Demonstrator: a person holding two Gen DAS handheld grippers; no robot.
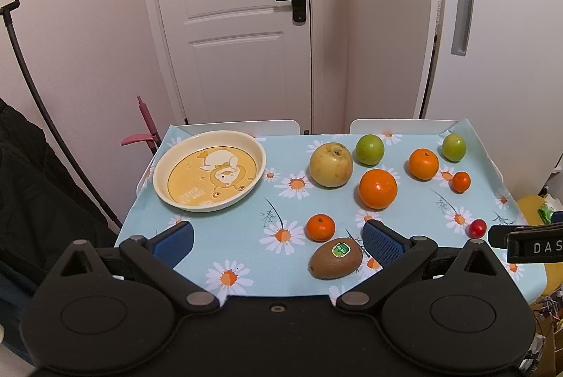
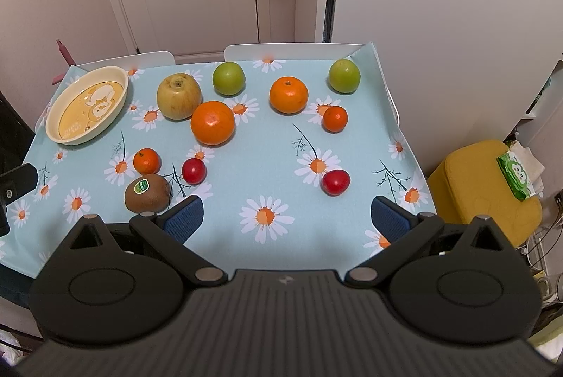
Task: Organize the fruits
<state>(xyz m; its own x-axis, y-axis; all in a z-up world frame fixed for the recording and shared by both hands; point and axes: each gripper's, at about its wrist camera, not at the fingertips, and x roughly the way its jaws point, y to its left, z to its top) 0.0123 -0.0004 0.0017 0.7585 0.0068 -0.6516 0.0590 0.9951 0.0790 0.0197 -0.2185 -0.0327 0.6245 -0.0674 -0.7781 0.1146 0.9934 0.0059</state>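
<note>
Your left gripper (image 1: pixel 278 241) and right gripper (image 2: pixel 286 217) are both released, hovering empty above the desk (image 2: pixel 345 145); the plate (image 1: pixel 165 187) holds nothing.

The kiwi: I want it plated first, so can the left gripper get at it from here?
Probably yes. The left gripper is open, and the kiwi lies just inside its right finger with nothing on top.
</note>
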